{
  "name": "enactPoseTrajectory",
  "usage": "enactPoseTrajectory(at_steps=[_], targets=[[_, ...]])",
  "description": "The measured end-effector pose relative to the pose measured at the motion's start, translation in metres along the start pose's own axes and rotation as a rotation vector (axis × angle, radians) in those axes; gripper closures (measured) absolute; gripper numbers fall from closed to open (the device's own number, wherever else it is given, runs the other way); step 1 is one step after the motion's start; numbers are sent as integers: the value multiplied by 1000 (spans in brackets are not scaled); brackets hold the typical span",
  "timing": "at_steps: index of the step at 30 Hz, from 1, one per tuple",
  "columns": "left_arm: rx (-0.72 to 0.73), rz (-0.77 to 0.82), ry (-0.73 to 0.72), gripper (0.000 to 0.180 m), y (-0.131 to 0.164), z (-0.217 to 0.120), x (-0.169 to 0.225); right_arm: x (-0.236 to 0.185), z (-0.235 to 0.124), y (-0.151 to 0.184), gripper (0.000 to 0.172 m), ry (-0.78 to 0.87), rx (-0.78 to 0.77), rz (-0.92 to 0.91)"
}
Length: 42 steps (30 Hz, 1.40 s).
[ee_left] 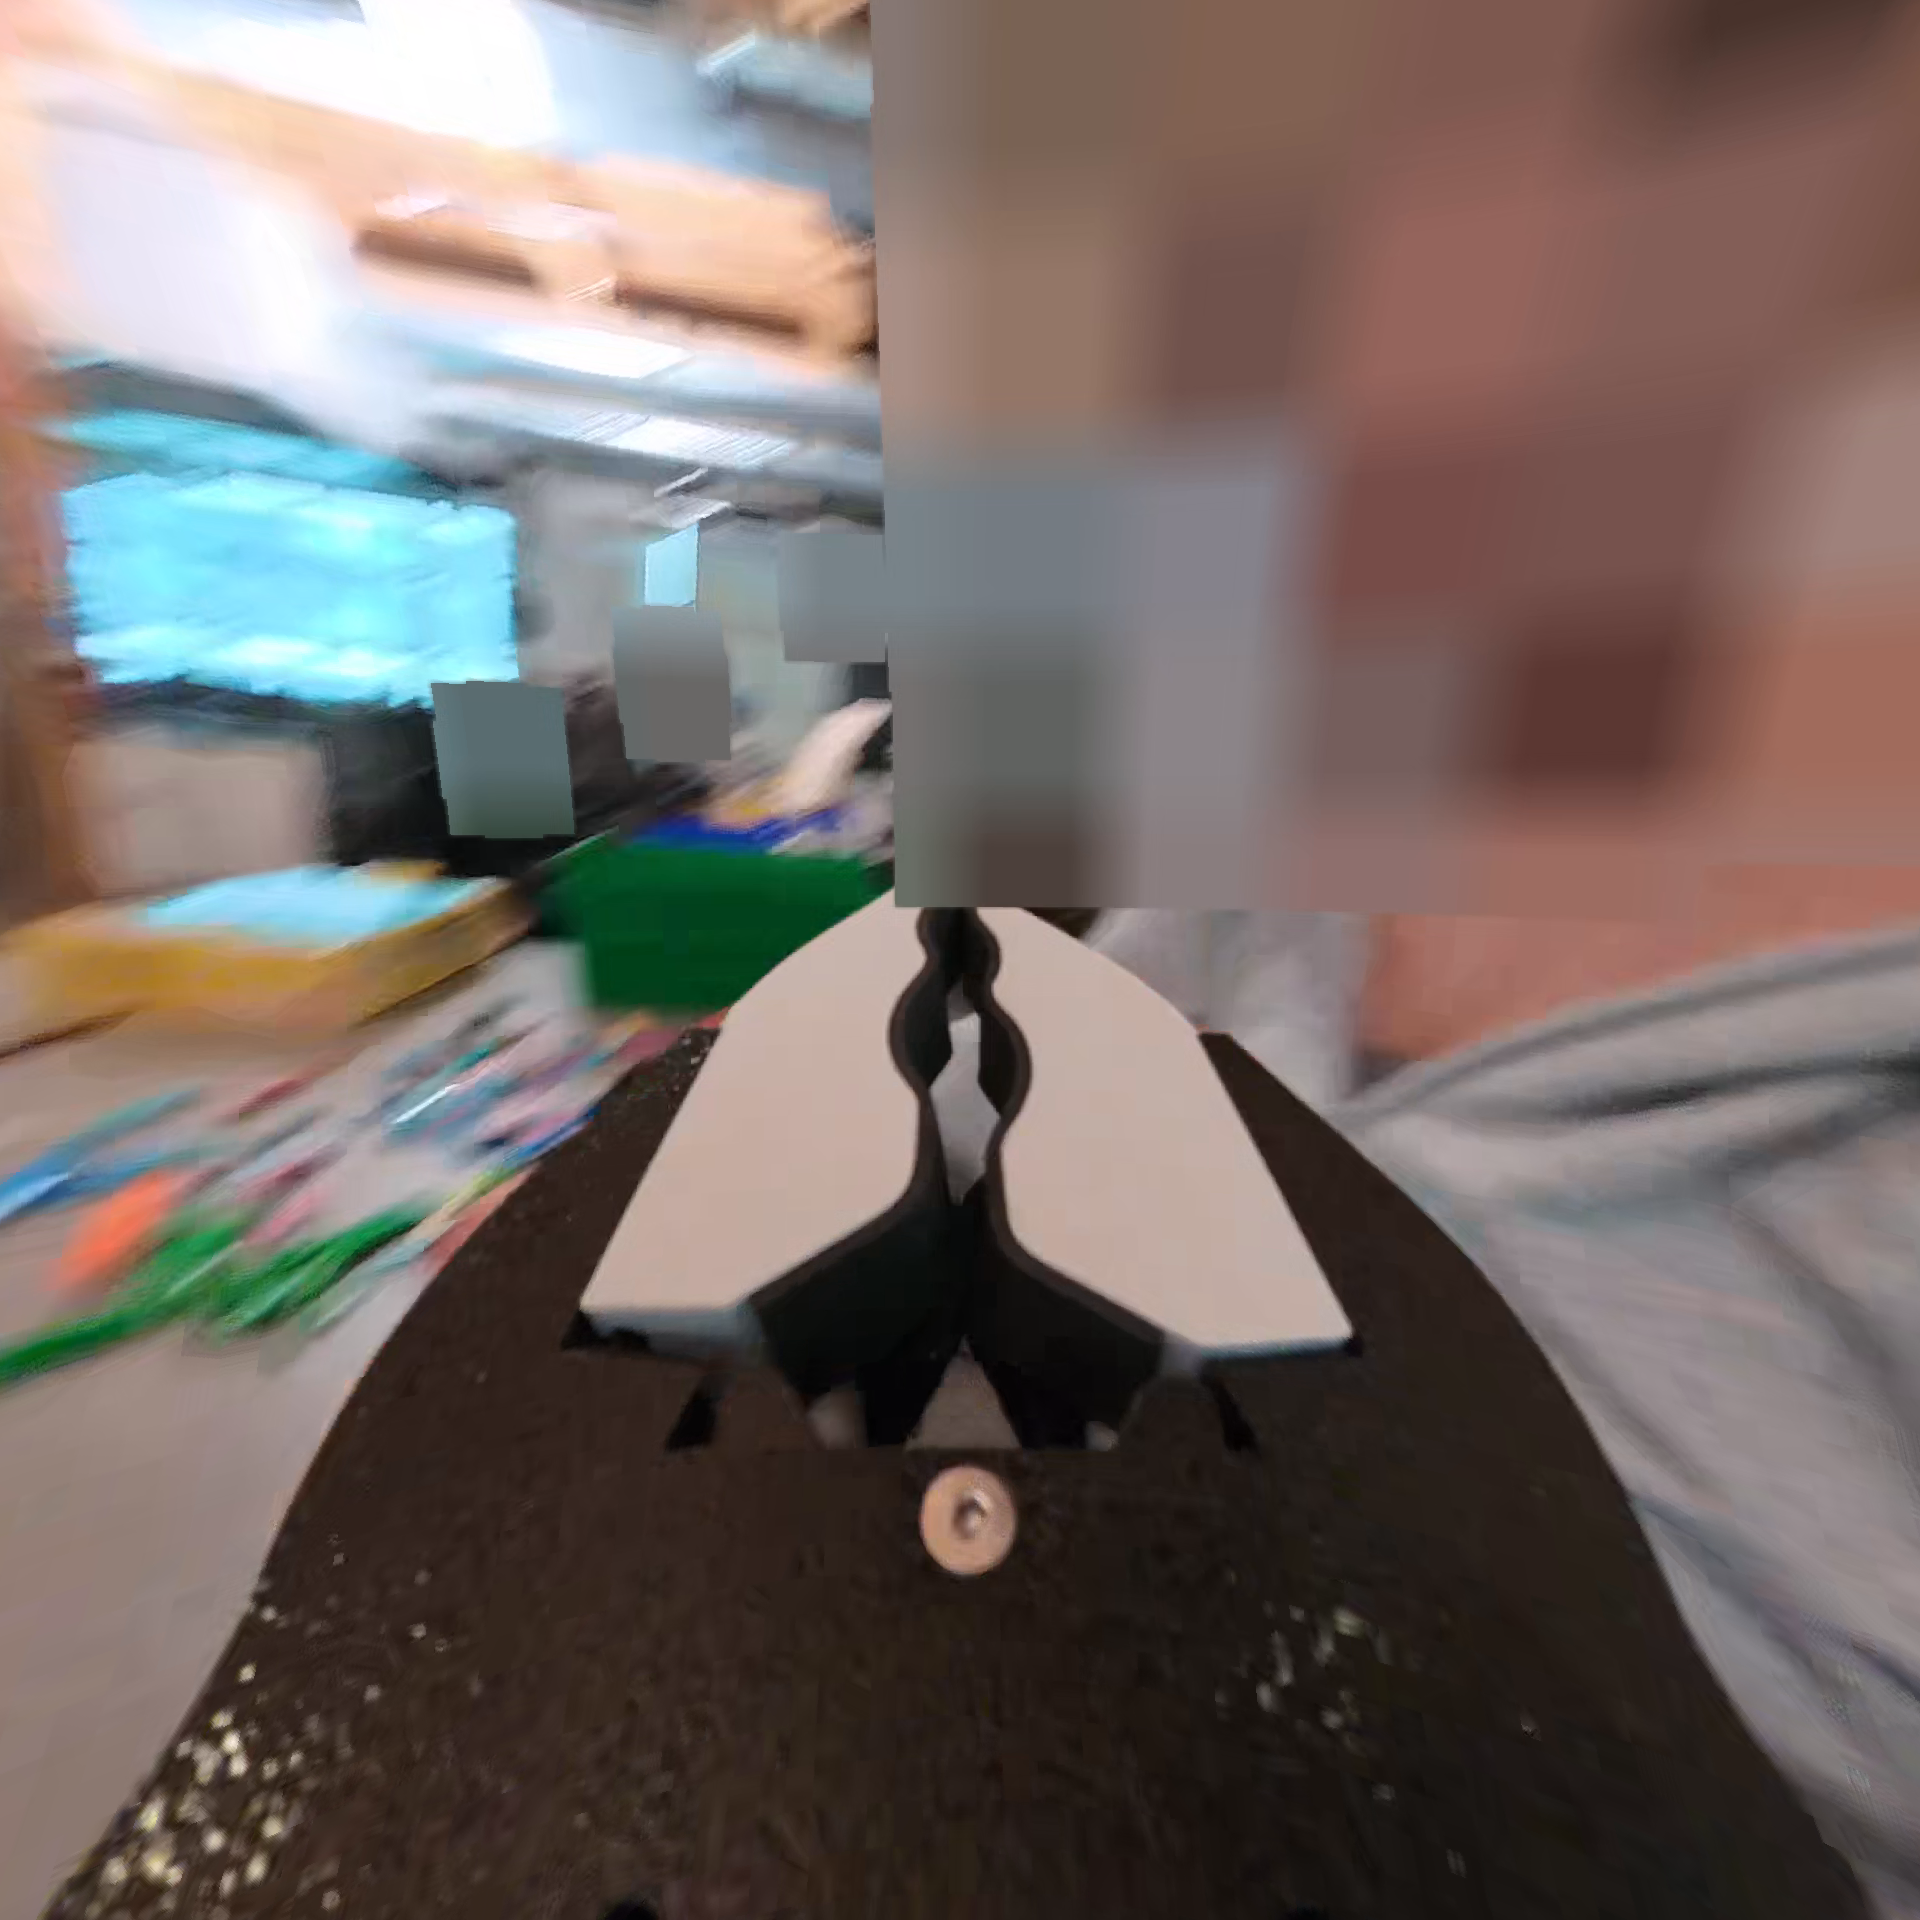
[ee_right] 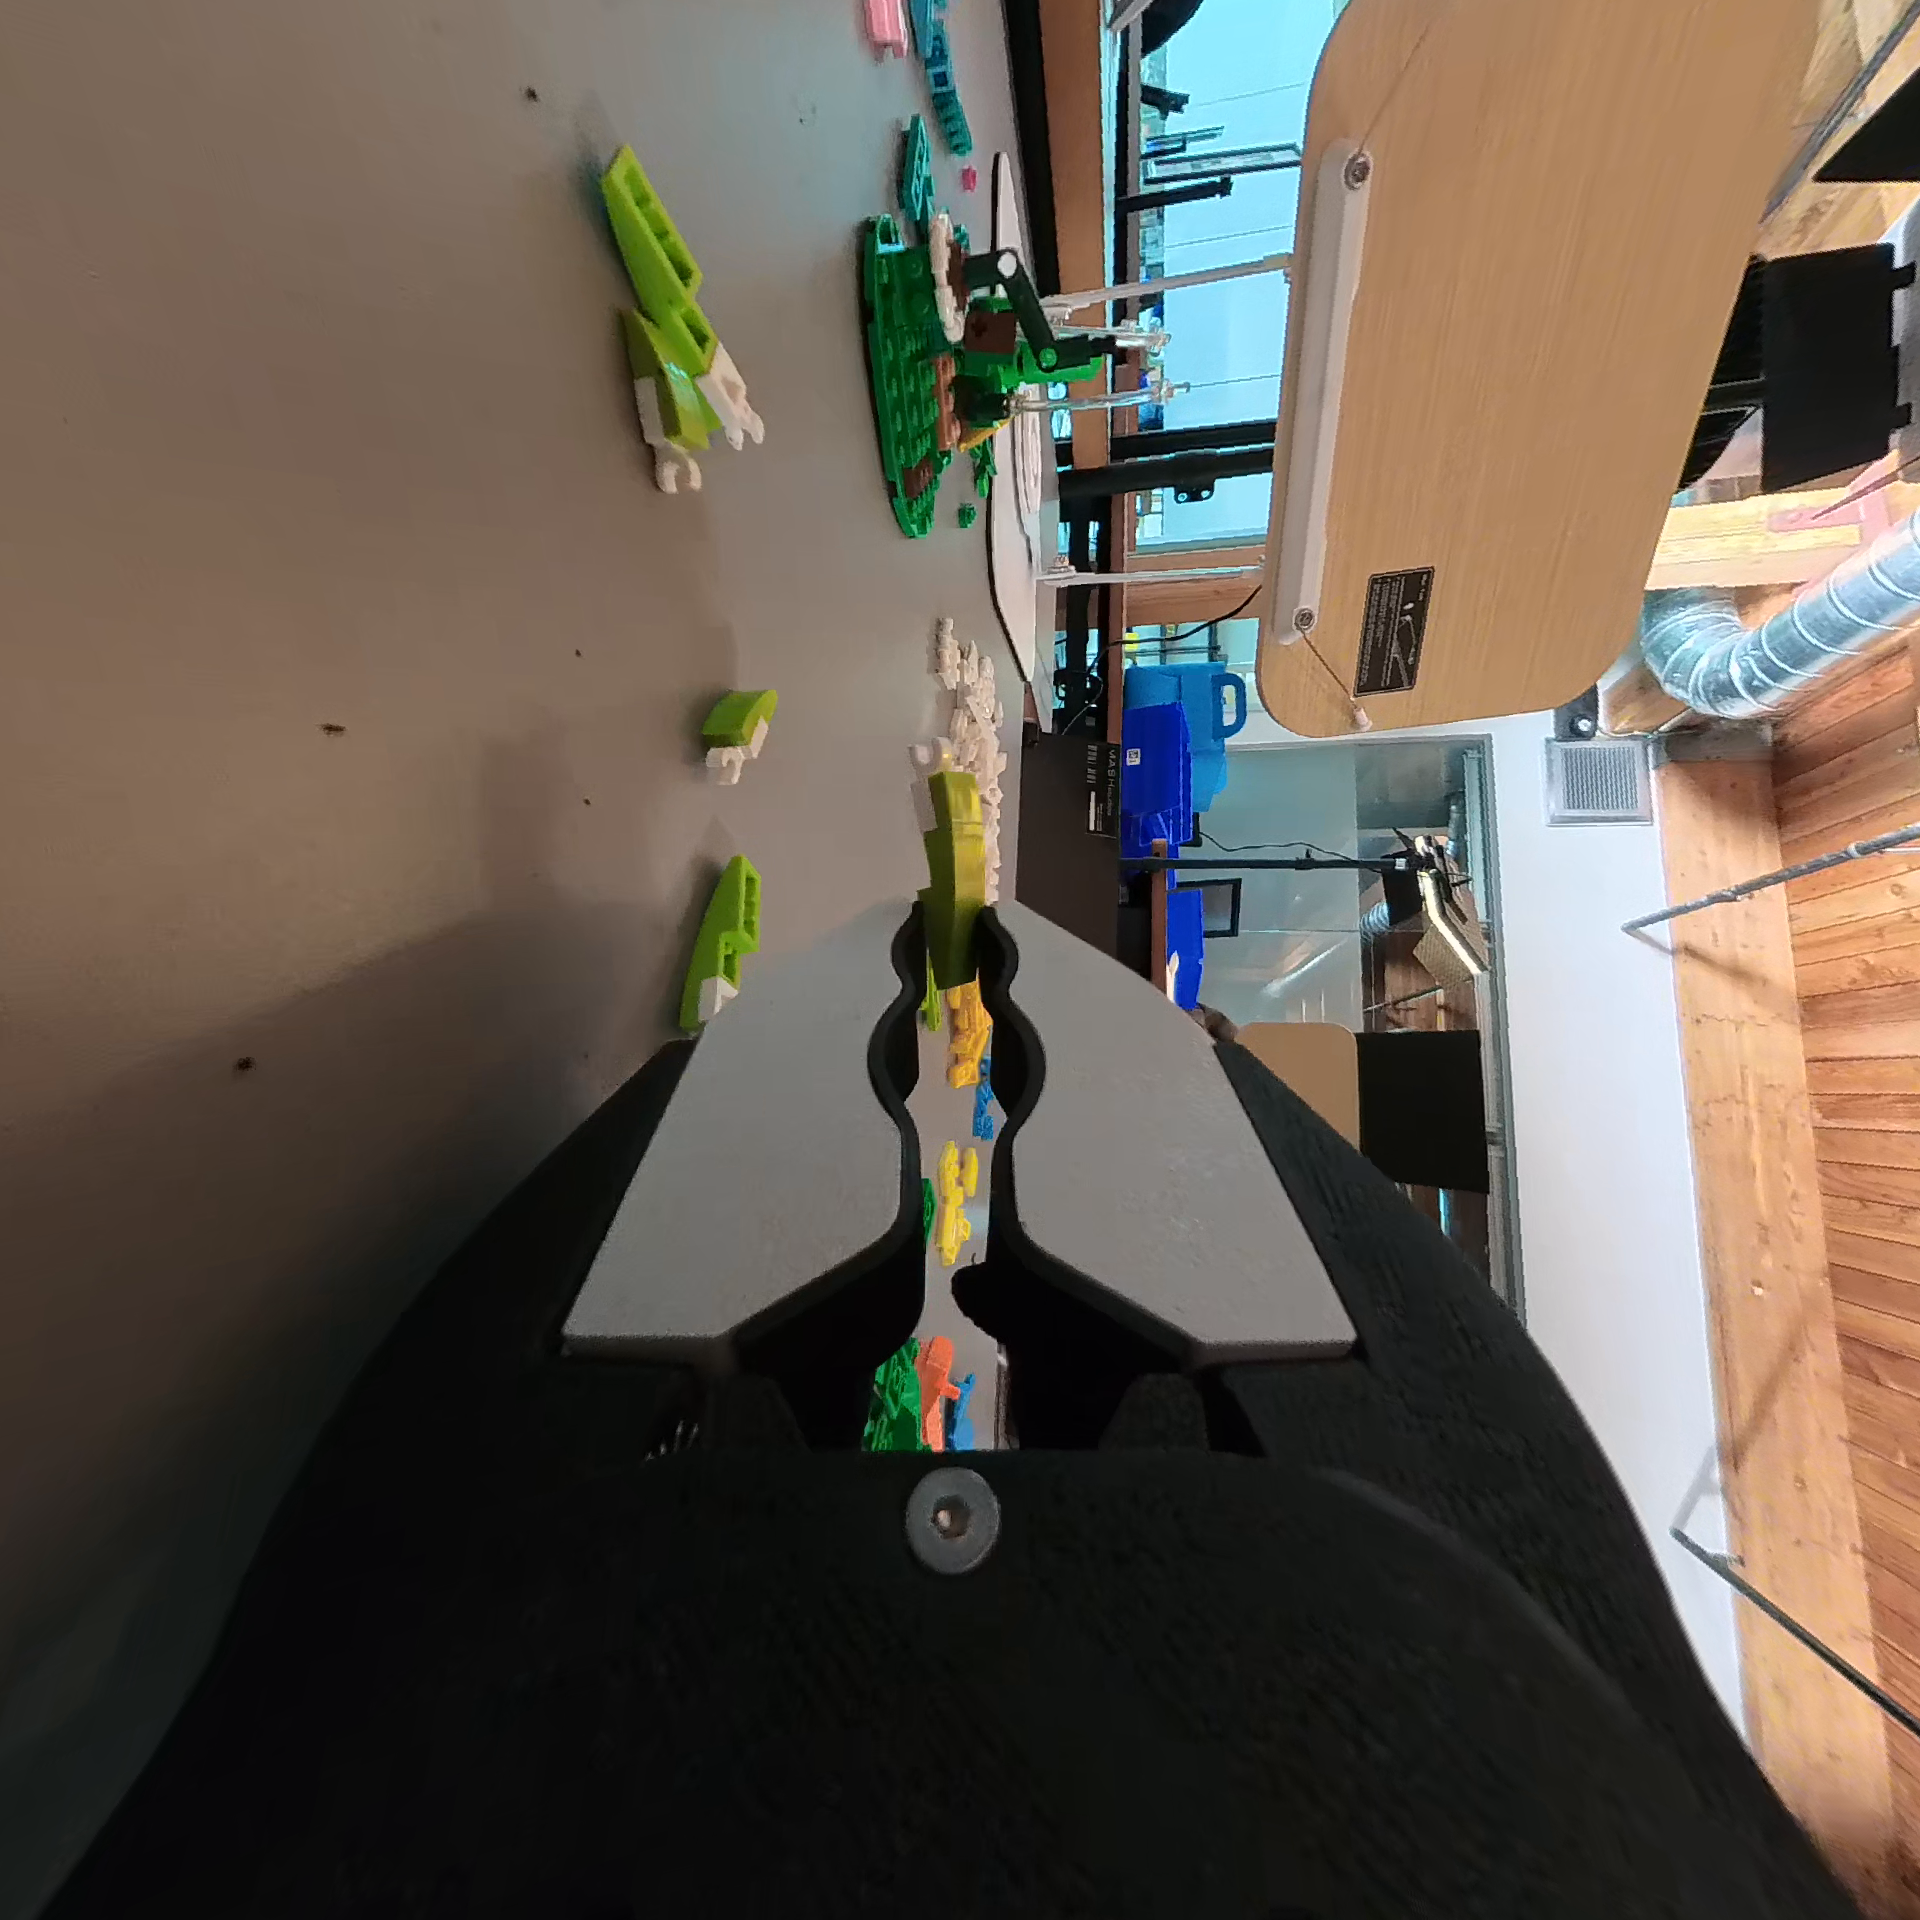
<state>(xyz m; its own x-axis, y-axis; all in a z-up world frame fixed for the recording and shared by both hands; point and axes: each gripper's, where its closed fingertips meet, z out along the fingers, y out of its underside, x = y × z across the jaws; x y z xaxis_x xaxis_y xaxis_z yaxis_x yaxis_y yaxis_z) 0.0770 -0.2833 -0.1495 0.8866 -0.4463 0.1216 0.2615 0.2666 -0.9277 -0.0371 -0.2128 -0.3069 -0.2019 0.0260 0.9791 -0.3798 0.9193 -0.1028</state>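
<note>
Clamped in the right gripper (ee_right: pixel 948 940): one lime-green curved plastic building piece with a white clip end (ee_right: pixel 951 842), both black wavy pads pressed on its lower end, lifted clear of the grey tabletop (ee_right: pixel 312 520). Scattered on that tabletop to the held piece's left: three more lime-green-and-white assemblies, a small one (ee_right: pixel 738 727) nearest, a longer one (ee_right: pixel 722 940) beside the gripper's left finger, a large double one (ee_right: pixel 675 312) farthest off. Beyond the held piece, one heap of small white bricks (ee_right: pixel 966 696) and one round dark-green brick baseplate model (ee_right: pixel 935 364). Glimpsed between the fingers, yellow bricks (ee_right: pixel 961 1039). Left gripper (ee_left: pixel 958 935): fingertips together, nothing visible between them, raised close to a person's grey-clad shoulder (ee_left: pixel 1610 1195), with blurred bricks on the table behind.
</note>
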Motion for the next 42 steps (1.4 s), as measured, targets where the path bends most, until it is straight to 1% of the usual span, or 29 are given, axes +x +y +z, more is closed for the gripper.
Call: enactPoseTrajectory(at_steps=[1,2,3,5,6,9,11,13,14,16,18,22,27,31,34,35,36,37,39,41,42], targets=[[-94,29,-169,179,12,-4,-25,1,0,0,164,5,1,1],[-197,72,-296,161,24,-10,-43,2,0,0,164,10,4,0],[-308,119,-419,151,36,-17,-59,3,-1,-1,164,17,6,-1],[-532,216,-577,139,59,-29,-79,5,-1,-2,164,31,13,-7],[-627,258,-626,137,69,-33,-84,6,-2,-3,165,39,19,-10],[-827,318,-711,144,96,-42,-95,9,-4,-7,165,68,38,-30],[-909,345,-730,148,110,-45,-99,11,-5,-10,164,85,46,-52],[-991,385,-751,148,120,-49,-103,12,-6,-12,164,100,54,-80],[-1027,424,-772,145,123,-52,-106,12,-6,-14,165,106,59,-93],[-1087,510,-780,147,128,-54,-109,13,-8,-17,164,119,68,-115],[-1112,557,-777,156,132,-53,-109,14,-9,-19,164,126,76,-126],[-1102,576,-770,174,133,-50,-109,14,-10,-22,164,132,84,-136],[-1134,599,-781,175,134,-51,-110,12,-9,-21,164,120,77,-147],[-1177,552,-822,176,138,-59,-113,2,-4,-19,163,51,45,-107],[-1198,498,-835,176,142,-63,-113,0,-1,-14,151,36,-17,-120],[-1200,475,-834,176,144,-64,-113,-2,-1,-14,150,24,-19,-114],[-1195,454,-834,177,145,-64,-113,-4,-1,-15,151,15,-17,-105],[-1187,438,-833,177,145,-63,-112,-4,-2,-16,157,12,-12,-98],[-1164,422,-832,177,144,-62,-112,-3,-2,-17,164,22,-15,-106],[-1117,410,-829,177,140,-59,-112,3,-3,-16,165,48,-20,-91],[-1091,391,-826,177,138,-58,-112,5,-4,-16,165,44,-23,-53]])
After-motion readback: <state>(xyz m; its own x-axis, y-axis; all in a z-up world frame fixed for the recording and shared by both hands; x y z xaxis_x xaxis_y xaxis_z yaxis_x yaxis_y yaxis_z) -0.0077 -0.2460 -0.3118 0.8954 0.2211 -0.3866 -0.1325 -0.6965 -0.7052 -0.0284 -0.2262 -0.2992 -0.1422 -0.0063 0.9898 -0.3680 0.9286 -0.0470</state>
